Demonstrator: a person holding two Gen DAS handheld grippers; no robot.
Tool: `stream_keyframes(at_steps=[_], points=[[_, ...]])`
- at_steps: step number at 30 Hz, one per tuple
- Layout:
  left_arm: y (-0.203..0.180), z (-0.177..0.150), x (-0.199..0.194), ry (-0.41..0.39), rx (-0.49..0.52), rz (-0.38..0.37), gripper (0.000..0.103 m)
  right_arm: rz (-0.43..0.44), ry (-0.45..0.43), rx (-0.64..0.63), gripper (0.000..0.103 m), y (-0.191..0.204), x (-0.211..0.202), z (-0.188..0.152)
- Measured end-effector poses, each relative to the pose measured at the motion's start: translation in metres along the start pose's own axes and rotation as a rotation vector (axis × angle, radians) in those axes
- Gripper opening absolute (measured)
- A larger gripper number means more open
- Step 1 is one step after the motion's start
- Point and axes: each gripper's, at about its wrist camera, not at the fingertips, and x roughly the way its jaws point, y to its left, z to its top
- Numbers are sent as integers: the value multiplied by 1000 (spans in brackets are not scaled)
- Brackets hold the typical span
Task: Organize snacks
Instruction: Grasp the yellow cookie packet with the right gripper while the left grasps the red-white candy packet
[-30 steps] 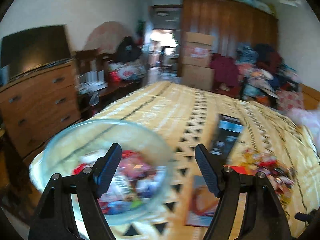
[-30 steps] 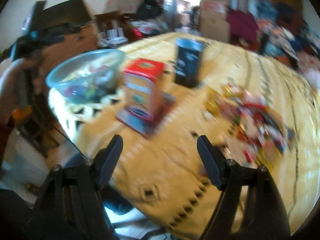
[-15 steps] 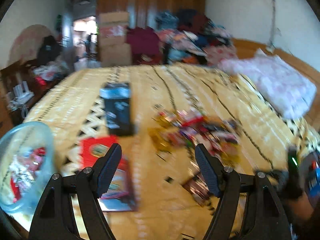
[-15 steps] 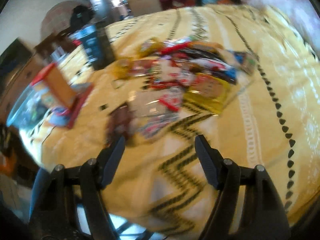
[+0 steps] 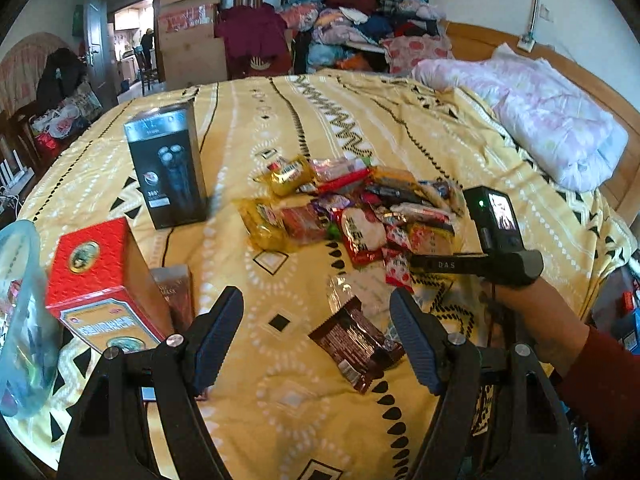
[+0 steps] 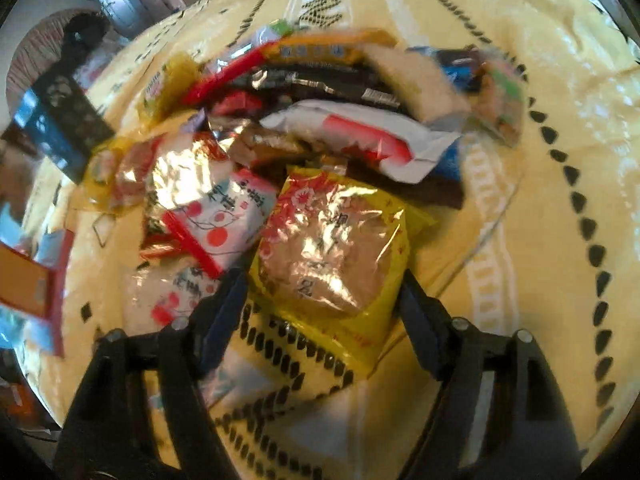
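Snacks: my pile of wrapped packets [image 5: 360,208] lay mid-bed on the yellow patterned bedspread [image 5: 400,120], foil, red, yellow and dark wrappers overlapping every way.
Glass bowl: at the far left edge of my left view, the bowl [image 5: 20,320] held a few packets.
Red box: the box [image 5: 96,284] stood just beside the bowl.
Black box: upright behind the red one, the black box [image 5: 168,172] stood left of the pile.
Left tongs: my left gripper [image 5: 316,340] hung above the bedspread, fingers spread wide, holding nothing.
Brown packet: one dark brown packet [image 5: 356,344] lay apart from the pile between those fingers, long axis slanting from upper left to lower right.
Yellow packet: in my right view, the yellow foil packet [image 6: 332,256] sat at the pile's near edge, long axis running away from me.
Right tongs: my right gripper [image 6: 324,316] was spread wide, one finger on each side of the yellow packet, not clamped on it.
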Motion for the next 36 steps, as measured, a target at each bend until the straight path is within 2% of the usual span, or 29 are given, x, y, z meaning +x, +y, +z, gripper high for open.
stream_keyframes(at_steps=[2, 3, 6, 11, 14, 17, 22, 24, 28, 33, 36], points=[[-2, -2, 5, 13, -3, -4, 77, 10, -19, -4, 71, -4, -3, -3], [-3, -2, 9, 23, -7, -9, 77, 20, -29, -4, 65, -6, -6, -4], [-3, 0, 23, 51, -33, -28, 77, 60, -76, -4, 62, -19, -21, -10], [-10, 7, 60, 103, -5, -57, 77, 87, -116, -40, 61, -36, -62, -33], [-16, 14, 99, 180, 30, -95, 77, 89, -117, -57, 61, -42, -77, -52], [-17, 17, 129, 255, -5, -120, 76, 99, -112, -31, 61, -56, -84, -73], [-38, 22, 147, 260, 50, -180, 74, 123, -99, 1, 61, -58, -77, -78], [-47, 25, 157, 277, 64, -211, 66, 129, -93, 2, 61, -56, -73, -79], [-74, 31, 182, 289, 125, -239, 63, 141, -104, 10, 61, -58, -73, -78], [-96, 31, 219, 333, 156, -182, 54, 150, -103, 14, 61, -58, -74, -75], [-99, 28, 229, 332, 175, -133, 30, 154, -103, 21, 61, -59, -74, -74]])
